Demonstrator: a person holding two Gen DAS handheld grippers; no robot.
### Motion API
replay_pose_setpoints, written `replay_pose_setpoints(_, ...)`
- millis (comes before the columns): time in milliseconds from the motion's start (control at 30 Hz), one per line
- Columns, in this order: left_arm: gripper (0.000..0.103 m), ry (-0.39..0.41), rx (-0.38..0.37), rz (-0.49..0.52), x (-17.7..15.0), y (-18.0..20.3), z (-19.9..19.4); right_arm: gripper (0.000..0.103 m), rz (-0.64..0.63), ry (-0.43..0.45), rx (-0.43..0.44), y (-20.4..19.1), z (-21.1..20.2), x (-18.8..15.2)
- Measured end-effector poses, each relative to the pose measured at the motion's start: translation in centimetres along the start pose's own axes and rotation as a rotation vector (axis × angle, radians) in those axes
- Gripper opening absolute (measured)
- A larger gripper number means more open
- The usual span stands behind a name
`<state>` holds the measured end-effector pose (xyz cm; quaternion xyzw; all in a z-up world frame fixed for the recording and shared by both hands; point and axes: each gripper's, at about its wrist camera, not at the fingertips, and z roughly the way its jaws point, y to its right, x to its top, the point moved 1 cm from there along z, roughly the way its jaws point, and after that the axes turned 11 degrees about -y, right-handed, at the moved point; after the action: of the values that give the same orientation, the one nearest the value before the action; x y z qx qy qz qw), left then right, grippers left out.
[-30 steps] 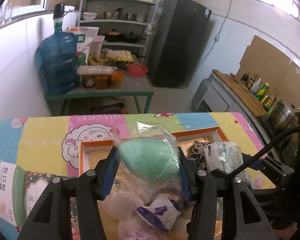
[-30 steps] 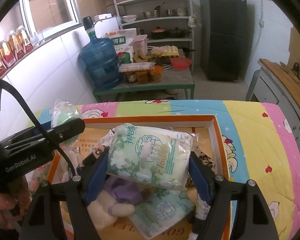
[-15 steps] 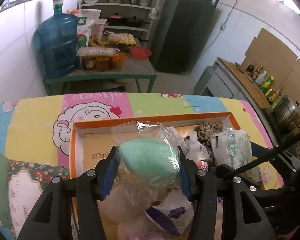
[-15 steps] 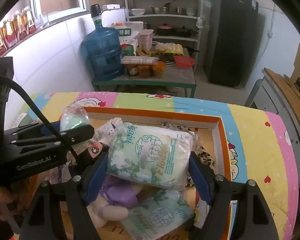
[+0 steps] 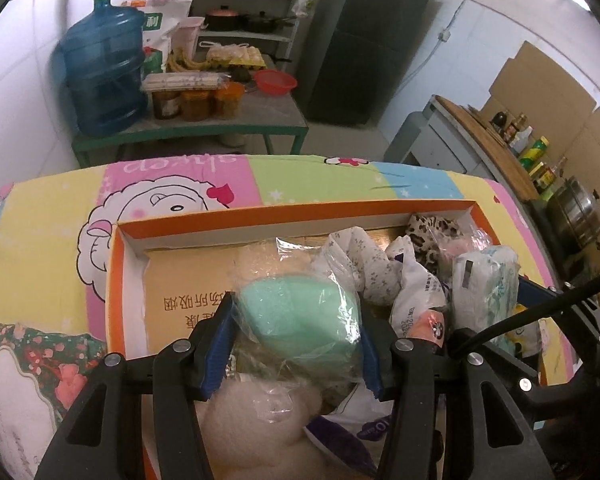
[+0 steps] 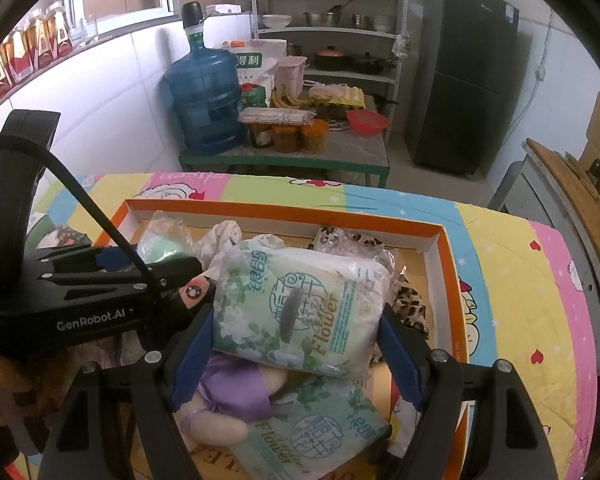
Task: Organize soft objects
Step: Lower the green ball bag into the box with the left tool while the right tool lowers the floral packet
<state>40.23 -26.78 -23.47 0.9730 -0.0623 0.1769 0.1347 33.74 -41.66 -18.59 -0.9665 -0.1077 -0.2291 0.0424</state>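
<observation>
left gripper (image 5: 298, 334) lower over orange box (image 5: 300, 216), green sponge (image 5: 300, 320) still clamped

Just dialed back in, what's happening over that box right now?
A person works two claws over the orange box, which already holds soft things. The left claw grips a bagged green sponge above the box's bare left part. The right claw grips a tissue pack above a second pack and a plush toy. Neither item has been set down yet.
</observation>
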Motion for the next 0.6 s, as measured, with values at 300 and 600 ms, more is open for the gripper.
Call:
replay_pose_setpoints(300, 0.059, 0.004, -0.013, 0.001, -0.1, -0.1, -0.9, 0.079, 0.022, 0.008, 0.014, 0.3, -0.4, 0.1)
replay_pose_setpoints(600, 0.071, 0.045, 0.010, 0.036, -0.6, 0.8, -2.5, 0.081, 0.027, 0.020, 0.030, 0.9, -1.0, 0.0)
